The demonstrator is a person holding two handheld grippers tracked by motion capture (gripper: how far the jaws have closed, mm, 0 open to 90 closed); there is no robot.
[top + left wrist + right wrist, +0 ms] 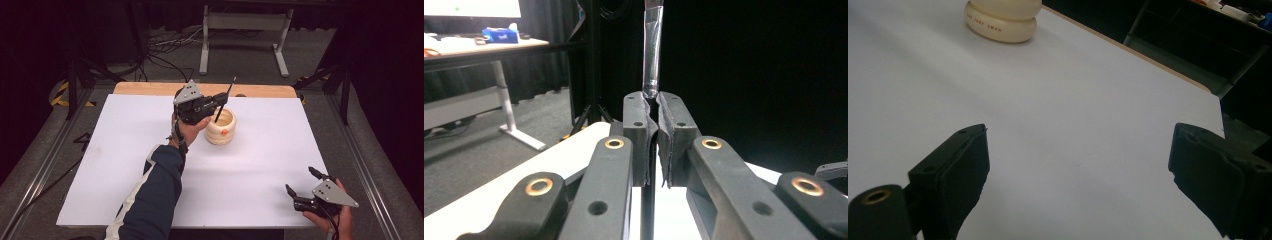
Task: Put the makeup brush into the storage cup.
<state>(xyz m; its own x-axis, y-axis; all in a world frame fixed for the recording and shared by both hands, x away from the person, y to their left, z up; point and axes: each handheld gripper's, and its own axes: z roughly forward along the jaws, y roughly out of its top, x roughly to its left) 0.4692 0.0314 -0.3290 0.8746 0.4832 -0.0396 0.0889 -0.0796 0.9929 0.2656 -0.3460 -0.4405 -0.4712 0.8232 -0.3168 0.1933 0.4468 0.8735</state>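
Observation:
A cream ribbed pot [221, 128] stands on the white table top [150, 165] near the back middle. A thin black pen [224, 101] slants out of the pot's mouth, and my left gripper [216, 102] is shut on its shaft just above the rim. In the left gripper view the pen [652, 55] rises straight up from between the closed pads [639, 135]. My right gripper [302, 185] rests open near the front right corner with nothing between its fingers. The right gripper view has the pot [1003, 17] far off at the top left.
A wooden strip [150, 89] runs along the table's back edge. Behind it on the floor are cables and a grey desk frame [245, 35]. Black stands flank the table on both sides.

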